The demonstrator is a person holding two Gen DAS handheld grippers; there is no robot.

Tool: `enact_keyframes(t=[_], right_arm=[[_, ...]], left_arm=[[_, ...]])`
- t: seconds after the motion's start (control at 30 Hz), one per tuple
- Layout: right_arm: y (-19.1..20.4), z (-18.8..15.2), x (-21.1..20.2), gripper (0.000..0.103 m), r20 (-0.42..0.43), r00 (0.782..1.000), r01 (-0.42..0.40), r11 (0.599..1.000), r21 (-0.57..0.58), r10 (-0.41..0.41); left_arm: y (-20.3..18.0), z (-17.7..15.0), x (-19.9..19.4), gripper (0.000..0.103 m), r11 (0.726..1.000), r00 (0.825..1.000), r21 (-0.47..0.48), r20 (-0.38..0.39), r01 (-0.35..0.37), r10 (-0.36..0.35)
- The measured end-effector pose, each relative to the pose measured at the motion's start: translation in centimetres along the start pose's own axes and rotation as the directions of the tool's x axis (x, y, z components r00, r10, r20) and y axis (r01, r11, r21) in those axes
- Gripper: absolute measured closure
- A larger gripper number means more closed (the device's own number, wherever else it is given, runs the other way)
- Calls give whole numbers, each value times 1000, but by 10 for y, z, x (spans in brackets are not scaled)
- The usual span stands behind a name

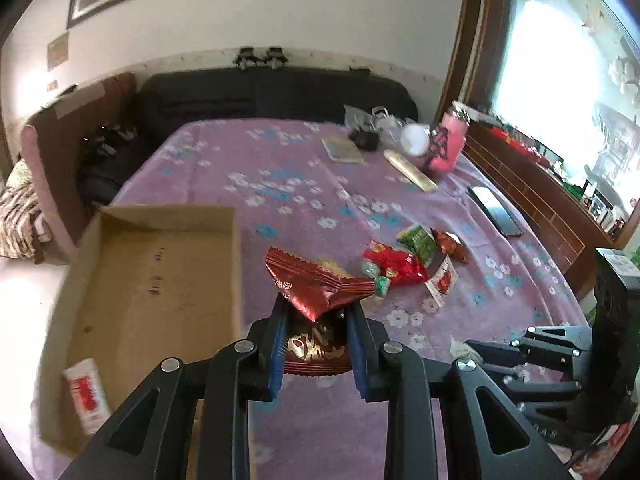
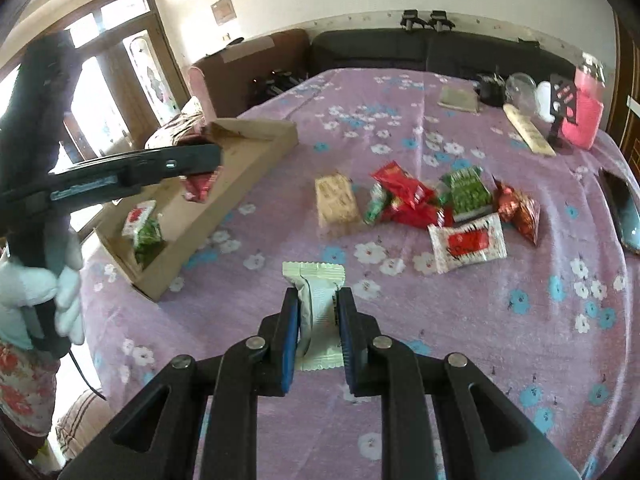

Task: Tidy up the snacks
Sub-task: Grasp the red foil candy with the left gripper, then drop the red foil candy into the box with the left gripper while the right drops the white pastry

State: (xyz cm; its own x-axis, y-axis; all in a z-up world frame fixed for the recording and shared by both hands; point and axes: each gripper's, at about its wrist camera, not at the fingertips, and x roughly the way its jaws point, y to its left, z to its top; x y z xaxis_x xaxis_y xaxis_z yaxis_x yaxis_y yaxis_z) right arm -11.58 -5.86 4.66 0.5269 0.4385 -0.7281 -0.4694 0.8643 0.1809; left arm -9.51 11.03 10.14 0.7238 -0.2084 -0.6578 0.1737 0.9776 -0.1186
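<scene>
Left gripper (image 1: 316, 312) clamps a dark red packet (image 1: 316, 284); right gripper (image 2: 318, 312) pinches a white packet (image 2: 318, 300).

No legible text on any snack wrapper (image 1: 316, 288) or the box (image 1: 160, 280)

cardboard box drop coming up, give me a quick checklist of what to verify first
1. Left gripper shut on the dark red packet: ok.
2. Right gripper shut on the white packet: ok.
3. Cardboard box open, with bare floor space: ok.
4. Dark red packet over the box: not ok in the left wrist view, it hangs beside the rim.
5. Snacks already in the box clear of the landing spot: cannot tell.
6. Loose snack pile left on the cloth: not ok, unsorted.
</scene>
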Motion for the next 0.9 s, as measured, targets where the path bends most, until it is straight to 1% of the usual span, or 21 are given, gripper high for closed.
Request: enact_keyframes(t=[0.07,0.17,0.23,0.43,0.53,0.67,0.8,0.9], right_arm=[[10,8,0,85,7,1000,-12,1000,-9,12],[30,20,3,85,16,999,-34,999,-25,34],[47,29,6,85,20,998,-53,998,-43,54],[89,49,24,85,13,996,-88,992,-90,89],[106,59,39,85,-4,994,-106,990,-97,107],[125,72,66,85,-29,994,-112,989,-97,110],[138,83,95,85,-51,993,-110,990,-85,106],[148,86,119,85,-86,991,-110,990,-85,103]], left_arm=[[12,0,-9,75,1000,1000,-11,15,-27,27],[39,-3,-21,75,996,997,-47,29,-74,75],[63,-4,-27,75,991,994,-84,32,-99,102],[101,-12,-33,75,978,986,-134,26,-159,164],[115,-18,-27,75,972,984,-153,11,-177,180],[131,-24,-10,75,965,982,-184,-20,-187,187],[140,-26,10,75,953,969,-177,-54,-245,239],[149,-27,21,75,948,966,-186,-70,-258,249]])
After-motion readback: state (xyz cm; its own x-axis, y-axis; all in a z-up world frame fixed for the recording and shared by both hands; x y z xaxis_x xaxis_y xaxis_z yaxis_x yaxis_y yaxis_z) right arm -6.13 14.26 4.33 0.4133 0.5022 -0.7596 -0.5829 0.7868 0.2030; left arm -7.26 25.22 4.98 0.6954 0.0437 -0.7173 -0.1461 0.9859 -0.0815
